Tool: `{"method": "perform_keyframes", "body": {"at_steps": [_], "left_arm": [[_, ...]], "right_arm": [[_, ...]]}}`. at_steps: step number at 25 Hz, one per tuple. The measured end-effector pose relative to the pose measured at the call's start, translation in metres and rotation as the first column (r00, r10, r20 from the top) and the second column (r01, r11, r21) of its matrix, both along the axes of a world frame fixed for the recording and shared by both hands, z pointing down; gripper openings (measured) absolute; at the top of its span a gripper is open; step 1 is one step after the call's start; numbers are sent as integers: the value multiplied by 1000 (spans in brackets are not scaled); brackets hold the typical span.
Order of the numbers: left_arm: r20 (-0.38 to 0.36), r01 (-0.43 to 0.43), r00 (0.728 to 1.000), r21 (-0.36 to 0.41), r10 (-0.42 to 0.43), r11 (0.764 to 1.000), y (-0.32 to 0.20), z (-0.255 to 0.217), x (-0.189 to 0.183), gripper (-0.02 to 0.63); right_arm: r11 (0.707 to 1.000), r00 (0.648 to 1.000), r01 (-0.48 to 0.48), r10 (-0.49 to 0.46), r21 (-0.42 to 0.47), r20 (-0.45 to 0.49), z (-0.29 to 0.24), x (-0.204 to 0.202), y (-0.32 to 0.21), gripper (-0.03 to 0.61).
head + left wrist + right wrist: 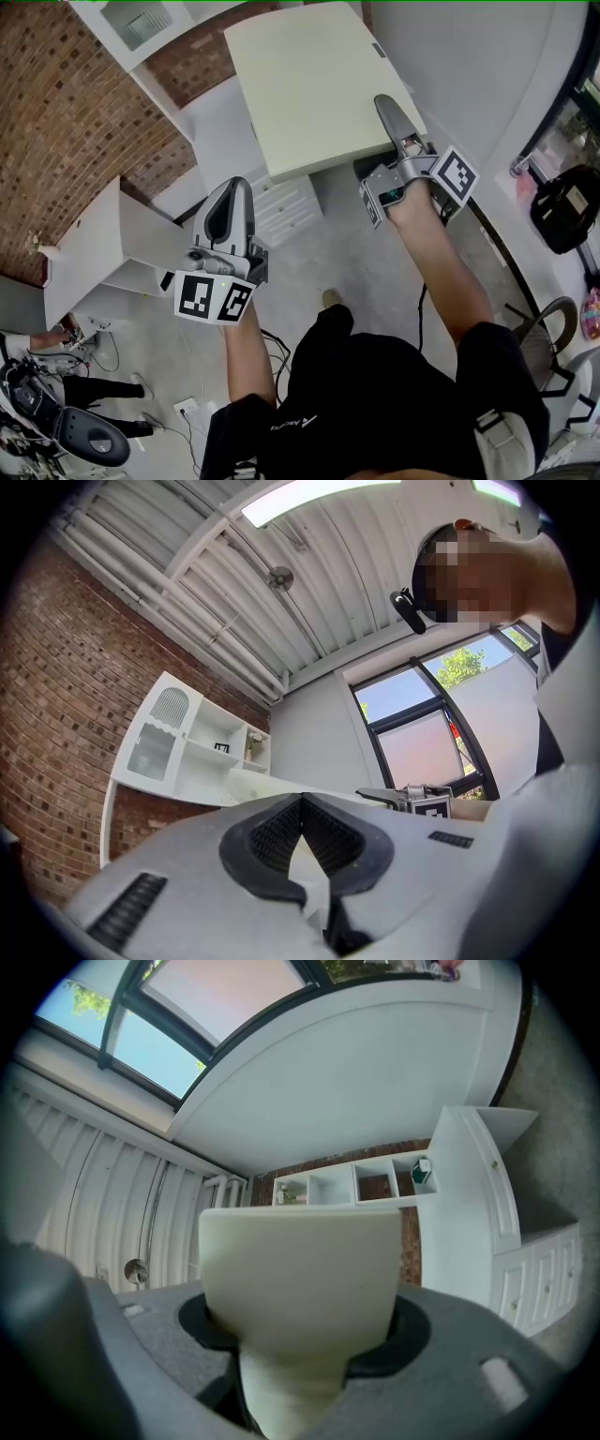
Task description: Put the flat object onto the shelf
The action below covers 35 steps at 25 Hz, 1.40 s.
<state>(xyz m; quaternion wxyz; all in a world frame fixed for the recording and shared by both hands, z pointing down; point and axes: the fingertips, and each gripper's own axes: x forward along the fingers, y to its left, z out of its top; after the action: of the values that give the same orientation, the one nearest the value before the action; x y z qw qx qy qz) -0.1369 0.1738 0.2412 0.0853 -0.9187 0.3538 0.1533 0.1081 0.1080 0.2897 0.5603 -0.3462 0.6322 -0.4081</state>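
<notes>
The flat object is a large cream board [314, 84], held up in front of me, tilted a little upward. My right gripper [389, 108] is shut on its near right edge; in the right gripper view the board [300, 1260] fills the space between the jaws. My left gripper [240, 186] is at the board's near left corner. In the left gripper view a pale sliver of the board [272, 785] runs between the pads [333, 841], which are closed on it. The white shelf unit [202, 747] stands against the brick wall ahead, and its open compartments [356, 1185] hold small items.
A white cabinet with drawers [281, 211] stands under the board. A low white unit [103, 244] stands at the left by the brick wall [66, 122]. Cables and a power strip [187, 408] lie on the floor. A black bag [567, 206] and a chair [548, 328] are at the right.
</notes>
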Motion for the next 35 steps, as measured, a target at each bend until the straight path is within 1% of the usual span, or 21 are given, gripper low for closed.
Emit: {"method": "perform_keyframes", "body": {"at_steps": [5, 8, 12, 17, 21, 24, 28, 32, 35], "left_arm": [[-10, 1, 1000, 1, -1, 1000, -49, 6, 0, -2], [-17, 0, 1000, 12, 0, 1000, -88, 5, 1, -2], [-12, 3, 1000, 20, -3, 1000, -153, 3, -1, -2], [-8, 6, 1000, 26, -6, 1000, -238, -2, -10, -2], [-3, 2, 1000, 23, -2, 1000, -295, -4, -15, -2], [0, -1, 1000, 16, 1, 1000, -328, -4, -18, -2], [-3, 3, 1000, 10, -3, 1000, -362, -3, -18, -2], [-3, 11, 1000, 4, -11, 1000, -392, -2, -15, -2], [-2, 34, 999, 0, -34, 999, -413, 0, -8, -2]], "right_arm": [[1000, 999, 1, -1, 0, -39, -4, 3, -53, 270], [1000, 999, 7, -7, 0, -49, -8, 3, -95, 270], [1000, 998, 20, -19, 9, -53, -21, 0, -164, 271], [998, 999, 31, -29, 46, -43, -48, -8, -255, 271], [998, 999, 31, -29, 60, -43, -63, -10, -321, 272], [998, 998, 30, -27, 63, -57, -73, -12, -362, 272], [997, 996, 51, -47, 51, -72, -79, -19, -407, 272], [997, 996, 75, -74, 18, -57, -80, -24, -453, 272], [995, 994, 98, -98, 3, -45, -82, -22, -491, 273]]}}
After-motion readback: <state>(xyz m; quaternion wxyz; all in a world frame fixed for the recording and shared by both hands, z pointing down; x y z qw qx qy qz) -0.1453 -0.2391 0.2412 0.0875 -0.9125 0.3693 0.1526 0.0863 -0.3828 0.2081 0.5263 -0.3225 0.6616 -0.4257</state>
